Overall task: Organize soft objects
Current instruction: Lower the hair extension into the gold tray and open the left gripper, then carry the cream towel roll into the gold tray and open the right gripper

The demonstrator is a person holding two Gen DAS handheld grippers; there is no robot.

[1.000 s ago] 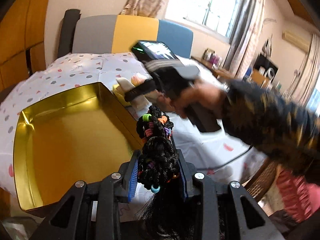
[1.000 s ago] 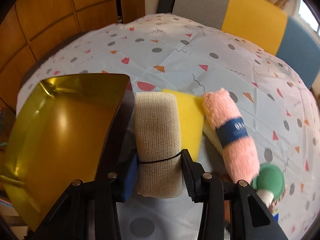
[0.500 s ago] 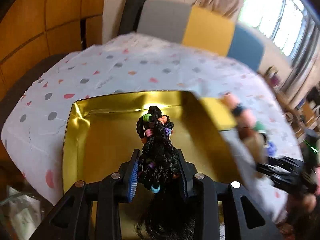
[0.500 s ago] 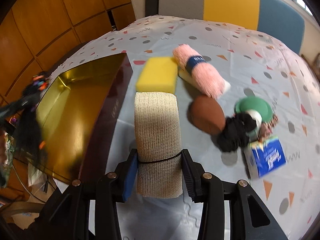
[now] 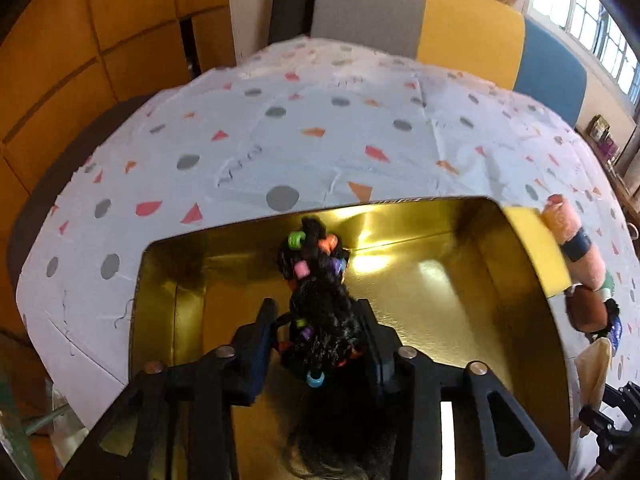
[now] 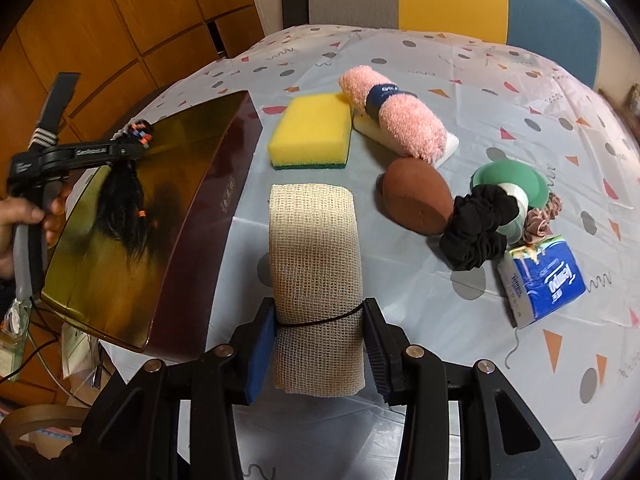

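Observation:
My left gripper (image 5: 318, 312) is shut on a black braided hairpiece with coloured beads (image 5: 316, 296) and holds it over the open gold tin (image 5: 460, 288). In the right wrist view the left gripper (image 6: 138, 146) hangs over the tin (image 6: 120, 240) with the hair (image 6: 124, 212) dangling down. My right gripper (image 6: 318, 320) is shut on a beige mesh cloth roll (image 6: 316, 248), above the table just right of the tin. The roll's tip shows in the left wrist view (image 5: 596, 372).
On the spotted tablecloth (image 6: 440, 56) lie a yellow sponge (image 6: 312, 132), a pink towel roll (image 6: 396, 116), a brown pad (image 6: 416, 196), a black scrunchie (image 6: 476, 228), a green lid (image 6: 510, 184) and a blue tissue pack (image 6: 544, 280). Chairs stand behind.
My left gripper has swung with the hairpiece from beside the tin to over its middle. My right gripper has lifted the cloth roll back from the sponge and towel.

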